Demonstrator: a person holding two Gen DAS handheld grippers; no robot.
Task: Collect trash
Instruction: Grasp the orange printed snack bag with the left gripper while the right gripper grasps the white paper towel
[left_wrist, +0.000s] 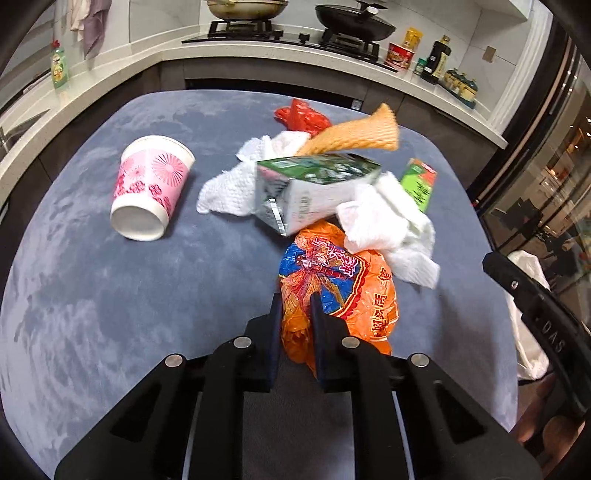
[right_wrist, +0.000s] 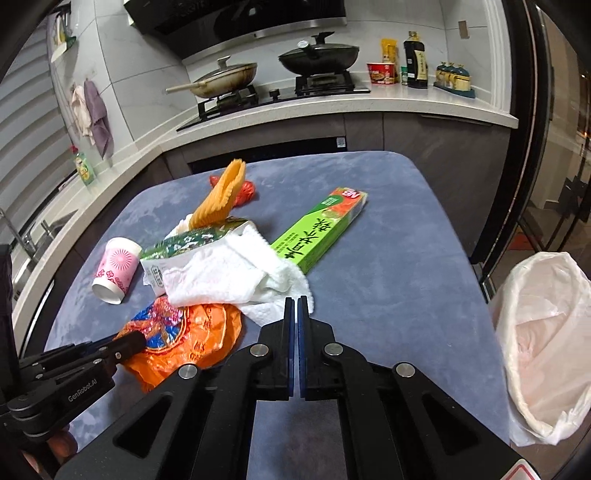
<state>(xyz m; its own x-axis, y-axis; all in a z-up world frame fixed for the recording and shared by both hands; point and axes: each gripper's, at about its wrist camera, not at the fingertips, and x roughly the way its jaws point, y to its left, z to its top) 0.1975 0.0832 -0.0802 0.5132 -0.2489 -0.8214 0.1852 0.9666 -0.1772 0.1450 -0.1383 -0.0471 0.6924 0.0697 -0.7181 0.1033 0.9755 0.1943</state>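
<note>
Where the blue-grey velvety tabletop (right_wrist: 388, 277) meets its right edge, a bin lined with a thin white plastic bag (right_wrist: 546, 332) stands open just beside it. On the table the trash lies heaped near the middle: a long green cardboard box of cling film (right_wrist: 321, 225) lies flat, one end tucked under crumpled white paper towels (right_wrist: 229, 273); a green and white drink carton (left_wrist: 314, 188) lies on its side among the towels, with an orange ribbed foam sleeve (left_wrist: 354, 134) resting across it and a red plastic scrap (left_wrist: 303, 116) behind. A crinkled orange plastic bag printed in blue and red (left_wrist: 340, 291) lies nearest, touching the towels. The left gripper (left_wrist: 295, 299) has its fingers clamped on this orange bag's edge. The right gripper (right_wrist: 296, 301) has its fingers pressed together at the edge of a paper towel; whether any is pinched I cannot tell. A pink flowered paper cup (left_wrist: 147, 188) lies on its side, apart from the heap to its left.
</note>
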